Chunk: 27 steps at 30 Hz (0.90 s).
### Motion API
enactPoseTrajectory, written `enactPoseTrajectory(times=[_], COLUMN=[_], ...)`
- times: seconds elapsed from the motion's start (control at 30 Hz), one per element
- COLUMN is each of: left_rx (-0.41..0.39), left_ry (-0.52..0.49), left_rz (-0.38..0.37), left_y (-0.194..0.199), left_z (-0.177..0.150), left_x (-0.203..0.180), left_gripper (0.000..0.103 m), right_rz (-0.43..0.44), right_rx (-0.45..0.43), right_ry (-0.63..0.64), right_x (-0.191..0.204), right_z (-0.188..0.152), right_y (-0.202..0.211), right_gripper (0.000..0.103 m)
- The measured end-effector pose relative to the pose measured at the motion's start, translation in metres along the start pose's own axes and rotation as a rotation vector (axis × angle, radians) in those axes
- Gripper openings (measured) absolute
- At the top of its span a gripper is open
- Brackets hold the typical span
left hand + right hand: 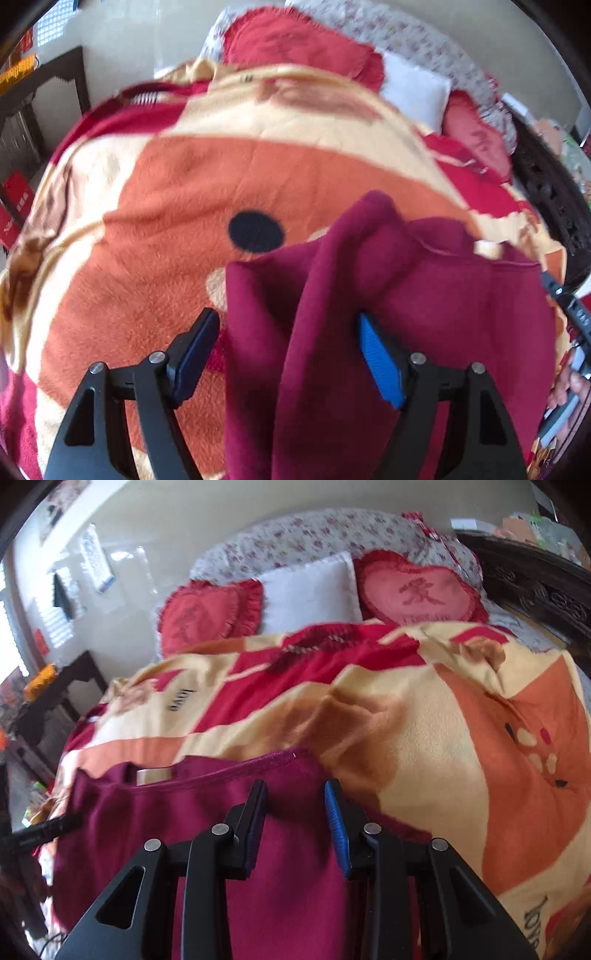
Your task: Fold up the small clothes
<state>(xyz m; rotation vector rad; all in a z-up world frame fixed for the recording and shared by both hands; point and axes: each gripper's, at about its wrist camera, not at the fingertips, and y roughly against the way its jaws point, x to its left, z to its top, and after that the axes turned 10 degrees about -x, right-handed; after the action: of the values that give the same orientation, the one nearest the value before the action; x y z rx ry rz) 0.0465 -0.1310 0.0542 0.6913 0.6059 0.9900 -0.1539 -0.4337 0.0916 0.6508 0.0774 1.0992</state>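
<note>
Your left gripper gapes around the soft maroon garment (limp fleece); right gripper parted, unclamped: pinch its hem

Right wrist view: heart-shaped red cushion at the head of the bed bears one large Chinese character in darker red; a small line of lettering beneath it is too blurred to read. The second red cushion carries a similar character, faint and illegible. Blanket shows the dark printed word "love" twice: near its left side and at the lower right edge. Left wrist view: no legible text; red items at left edge have white marks, unreadable.
</note>
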Motion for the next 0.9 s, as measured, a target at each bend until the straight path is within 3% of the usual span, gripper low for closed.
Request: enactPoseTrajectory(times=[0.07,0.2,0.27,0.4,0.57,0.77,0.83,0.87,0.9], left_rx=[0.002,-0.027,-0.044,-0.055,0.015,0.055,0.067,0.082,0.105], left_ry=[0.025,-0.003,-0.018,-0.068,-0.079,-0.072,-0.069,-0.078,-0.088], left_rz=[-0.021,-0.068,-0.152,-0.212,-0.275,-0.267,-0.302,-0.310,-0.312], left_y=[-0.001,0.030,0.056,0.094,0.111,0.102,0.098,0.094,0.090], left_z=[-0.001,-0.006,-0.017,-0.044,-0.088,-0.115,-0.117,-0.117,-0.117], left_x=[0.006,0.012,0.018,0.029,0.040,0.043,0.041,0.038,0.035], left_gripper=[0.080,0.078,0.078,0.078,0.078,0.077,0.060,0.036,0.025], right_rz=[-0.002,0.108,0.114,0.136,0.190,0.118,0.138,0.141,0.138], right_rx=[-0.010,0.009,0.042,0.107,0.150,0.173,0.144,0.142,0.154], right_ry=[-0.028,-0.103,-0.089,-0.077,-0.043,-0.024,-0.059,-0.071,-0.080], right_x=[-0.006,-0.023,-0.032,-0.045,-0.033,-0.025,-0.025,-0.026,-0.027], right_z=[0.003,-0.001,-0.014,-0.052,-0.095,-0.118,-0.117,-0.118,-0.119], right_y=[0.003,0.042,0.068,0.112,0.135,0.128,0.132,0.131,0.127], right_gripper=[0.016,0.017,0.018,0.019,0.019,0.019,0.020,0.021,0.019])
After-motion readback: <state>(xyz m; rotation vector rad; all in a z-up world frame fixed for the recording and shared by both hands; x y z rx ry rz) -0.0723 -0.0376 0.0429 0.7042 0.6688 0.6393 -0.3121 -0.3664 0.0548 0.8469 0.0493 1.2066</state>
